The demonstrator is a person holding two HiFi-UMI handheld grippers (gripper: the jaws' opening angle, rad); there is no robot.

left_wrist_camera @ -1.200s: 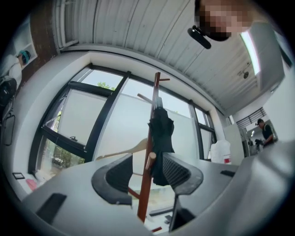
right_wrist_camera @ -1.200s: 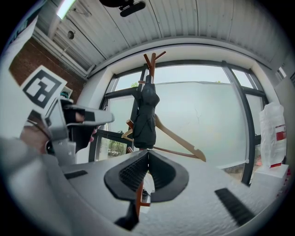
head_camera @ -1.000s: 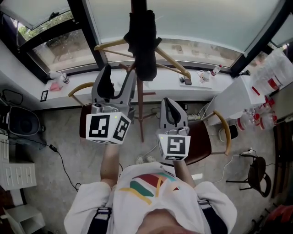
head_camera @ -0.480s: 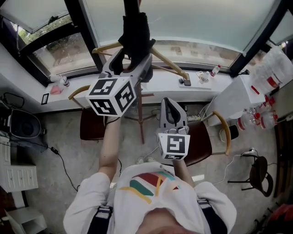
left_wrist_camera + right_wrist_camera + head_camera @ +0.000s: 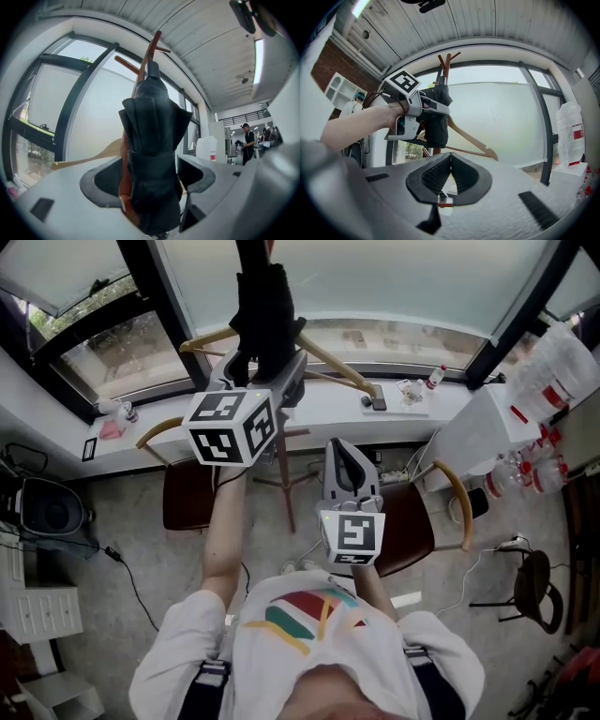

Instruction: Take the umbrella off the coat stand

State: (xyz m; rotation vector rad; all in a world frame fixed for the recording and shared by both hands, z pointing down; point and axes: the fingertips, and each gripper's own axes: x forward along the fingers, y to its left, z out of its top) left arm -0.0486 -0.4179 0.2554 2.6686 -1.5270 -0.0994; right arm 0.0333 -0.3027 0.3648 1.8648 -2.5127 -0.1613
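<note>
Umbrella (image 5: 265, 310), black and folded, hangs high on the coat stand (image 5: 285, 484) in front of the window, and my left hand-held gripper (image 5: 266, 369) is up there with it. At the far left a small pink thing (image 5: 111, 430) lies on the sill (image 5: 56, 442) (too small to tell what it is). Below it a dark chair (image 5: 187, 495) stands on the floor.

Next comes my left hand-held gripper, held level with its jaws wide apart. They have just been opening, and the umbrella's lower part stands between them. In the left gripper view the stand's reddish-brown pole shows in the gap beside the left pad (image 5: 101, 180), so that pad is clear of the cloth. The right pad lies very close to the folds, and I cannot tell if it touches.

A pale hanger arm (image 5: 345, 367) of the stand slants out to the right of the umbrella. Lower and to the right, my right hand-held gripper (image 5: 349, 456) points level toward the stand, well short of it, its jaws closed together on nothing. Right of that stands a second chair (image 5: 417, 521). Farthest right is a white worktop (image 5: 478, 437) with plastic bottles (image 5: 534, 479) beside it.
</note>
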